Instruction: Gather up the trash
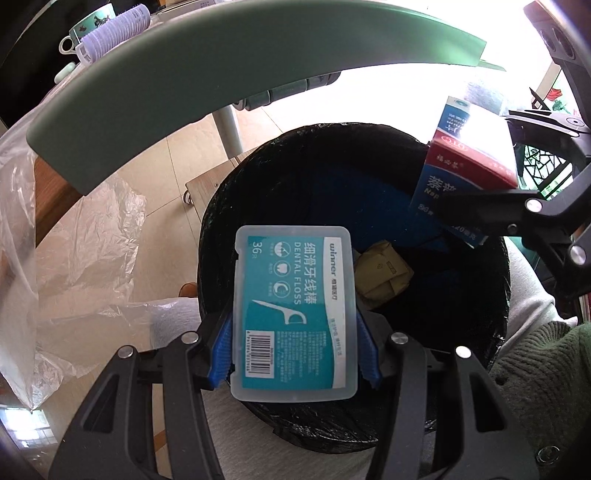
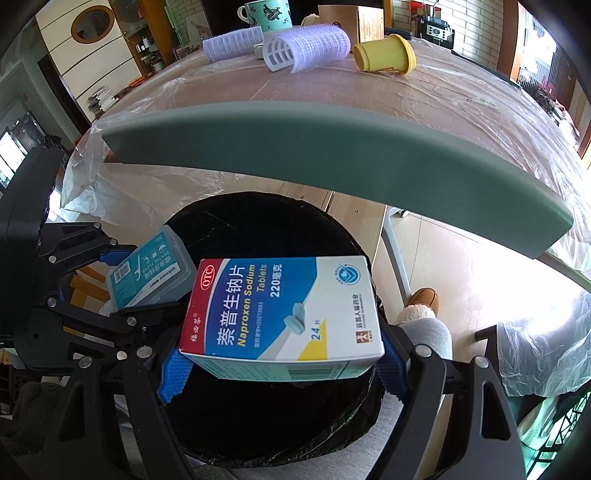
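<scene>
My left gripper (image 1: 295, 350) is shut on a clear dental floss box (image 1: 295, 310) with a teal label, held over the open black-lined trash bin (image 1: 480, 332). My right gripper (image 2: 280, 373) is shut on a blue, red and white Naproxen tablet box (image 2: 284, 310), also held over the bin (image 2: 258, 424). The tablet box (image 1: 469, 166) and right gripper show at the right of the left wrist view. The floss box (image 2: 151, 273) and left gripper show at the left of the right wrist view. A yellow crumpled packet (image 1: 380, 273) lies inside the bin.
A grey-green table edge (image 2: 332, 155) runs above the bin. On the plastic-covered table (image 2: 332, 88) lie two lilac hair rollers (image 2: 310, 48), a tipped yellow cup (image 2: 384, 53) and a patterned mug (image 2: 266, 14). The person's leg and brown slipper (image 2: 424, 299) are right of the bin.
</scene>
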The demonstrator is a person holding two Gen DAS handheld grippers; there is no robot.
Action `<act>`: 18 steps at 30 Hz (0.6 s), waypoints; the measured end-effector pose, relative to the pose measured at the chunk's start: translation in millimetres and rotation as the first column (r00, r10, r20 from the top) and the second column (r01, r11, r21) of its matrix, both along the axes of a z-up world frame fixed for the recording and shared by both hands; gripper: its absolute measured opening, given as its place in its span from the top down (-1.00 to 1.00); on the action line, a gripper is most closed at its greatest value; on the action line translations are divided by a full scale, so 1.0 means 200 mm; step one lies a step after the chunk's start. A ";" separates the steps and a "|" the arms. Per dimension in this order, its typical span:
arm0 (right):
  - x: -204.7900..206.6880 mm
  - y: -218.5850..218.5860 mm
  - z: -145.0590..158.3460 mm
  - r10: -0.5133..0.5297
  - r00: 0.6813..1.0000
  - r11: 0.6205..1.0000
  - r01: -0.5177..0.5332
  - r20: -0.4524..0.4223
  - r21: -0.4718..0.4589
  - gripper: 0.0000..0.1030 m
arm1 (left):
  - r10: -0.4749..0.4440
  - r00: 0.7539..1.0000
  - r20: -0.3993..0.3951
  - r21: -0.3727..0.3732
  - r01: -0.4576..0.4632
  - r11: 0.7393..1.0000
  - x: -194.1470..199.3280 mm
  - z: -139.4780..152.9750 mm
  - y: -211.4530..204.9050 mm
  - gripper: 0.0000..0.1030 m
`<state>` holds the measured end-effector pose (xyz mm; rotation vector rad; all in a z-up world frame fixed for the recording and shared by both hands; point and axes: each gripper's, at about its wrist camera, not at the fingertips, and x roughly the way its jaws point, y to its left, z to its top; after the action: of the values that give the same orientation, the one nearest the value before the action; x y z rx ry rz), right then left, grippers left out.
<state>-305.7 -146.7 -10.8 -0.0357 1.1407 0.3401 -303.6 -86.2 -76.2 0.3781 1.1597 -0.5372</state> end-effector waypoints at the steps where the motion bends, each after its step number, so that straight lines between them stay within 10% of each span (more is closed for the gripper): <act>1: 0.00 0.01 0.00 -0.001 1.000 1.000 0.001 0.001 -0.002 -0.56 | 0.000 1.000 0.000 0.001 0.000 1.000 0.00 0.01 -0.01 -0.07; 18: 0.01 0.02 -0.05 -0.014 1.000 1.000 0.014 0.002 -0.007 -0.57 | -0.001 1.000 0.013 -0.025 0.001 1.000 0.00 0.03 0.01 -0.08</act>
<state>-304.2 -143.0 -20.5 -0.0342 1.1399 0.3239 -302.8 -84.1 -70.8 0.3607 1.1393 -0.5488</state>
